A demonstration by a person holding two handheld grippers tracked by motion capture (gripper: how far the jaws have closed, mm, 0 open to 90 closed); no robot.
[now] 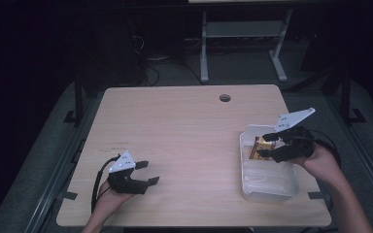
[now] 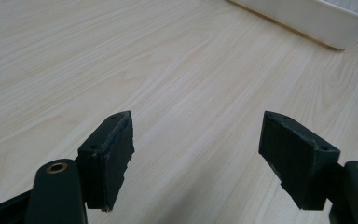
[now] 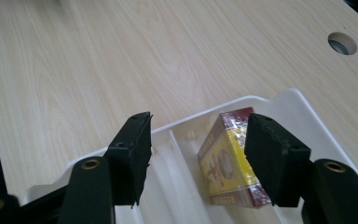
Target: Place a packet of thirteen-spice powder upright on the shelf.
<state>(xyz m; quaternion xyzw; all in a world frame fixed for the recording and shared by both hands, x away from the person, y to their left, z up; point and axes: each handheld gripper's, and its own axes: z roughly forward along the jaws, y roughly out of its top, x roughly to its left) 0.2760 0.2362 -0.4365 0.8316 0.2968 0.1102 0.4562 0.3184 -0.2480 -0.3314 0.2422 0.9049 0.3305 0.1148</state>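
Pale wooden table [image 1: 184, 136] in a dark room, white plastic bin [image 1: 267, 187] near its right edge, yellow-and-red box [image 3: 228, 161] lying in the bin's far end, long axis running toward the table's far edge, right gripper [image 1: 268, 145] spread just above it, gripping nothing, left gripper [image 1: 148, 172] parted over bare wood.

Small box [image 3: 226, 161]: yellow face with red edges and a round printed emblem, wrapped in glossy film. Lies flat inside the white plastic tray [image 3: 303, 109], against the tray's far end wall, beside a low inner ridge. Tray sits near the right edge of the tabletop [image 1: 184, 131], upright, translucent-white, rectangular.
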